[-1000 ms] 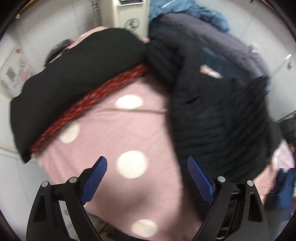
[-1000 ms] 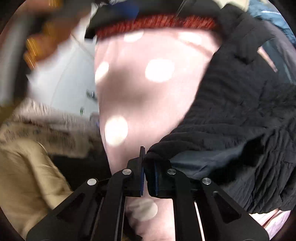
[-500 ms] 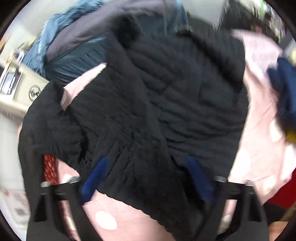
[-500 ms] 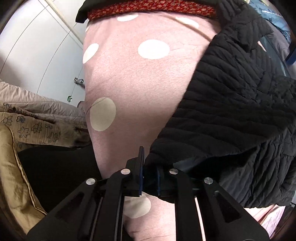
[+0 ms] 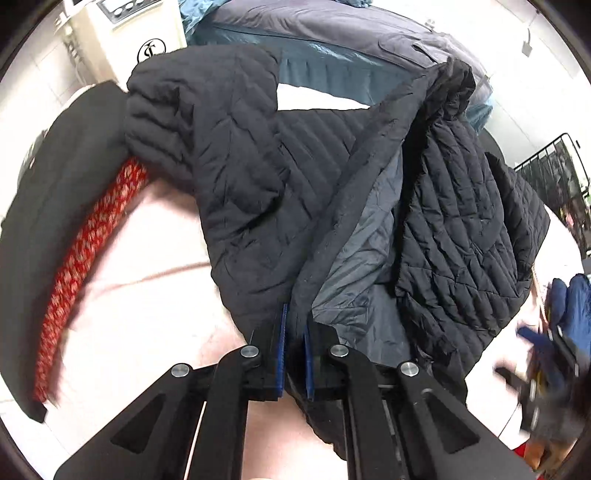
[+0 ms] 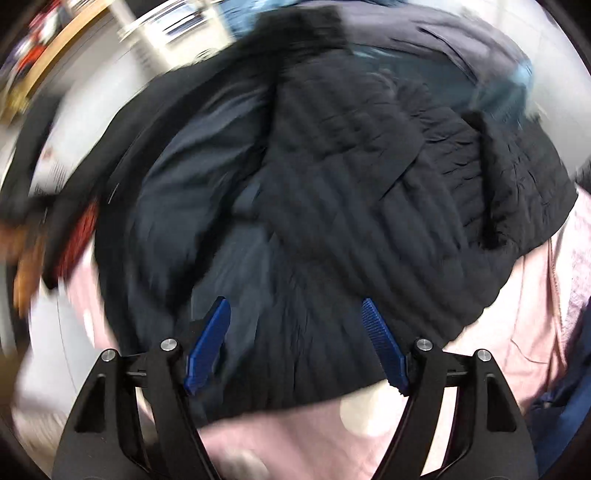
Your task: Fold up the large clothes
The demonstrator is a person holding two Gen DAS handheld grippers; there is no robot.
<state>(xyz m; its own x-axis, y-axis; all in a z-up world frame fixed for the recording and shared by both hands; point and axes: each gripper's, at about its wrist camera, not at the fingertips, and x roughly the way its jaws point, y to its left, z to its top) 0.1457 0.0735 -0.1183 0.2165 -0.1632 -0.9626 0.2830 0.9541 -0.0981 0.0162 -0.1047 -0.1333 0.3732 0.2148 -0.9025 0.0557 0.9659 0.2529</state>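
Note:
A black quilted jacket (image 5: 258, 177) with grey lining lies on a pink polka-dot sheet (image 5: 147, 280). My left gripper (image 5: 293, 350) is shut on the jacket's front edge near the hem, the fabric pinched between its blue pads. In the blurred right wrist view the same jacket (image 6: 332, 206) fills the middle. My right gripper (image 6: 295, 343) is open and empty just above the jacket's lower edge, with the pink sheet (image 6: 517, 314) below and to the right.
A black pillow with red patterned trim (image 5: 74, 258) lies at the left. A blue-grey padded coat (image 5: 332, 44) lies behind the jacket. A white appliance (image 5: 122, 33) stands at the back left. Dark blue items (image 5: 565, 306) are at the right.
My left gripper went from open over the sheet to shut on the jacket's edge. My right gripper let go of the jacket's edge, opened and swung over the jacket.

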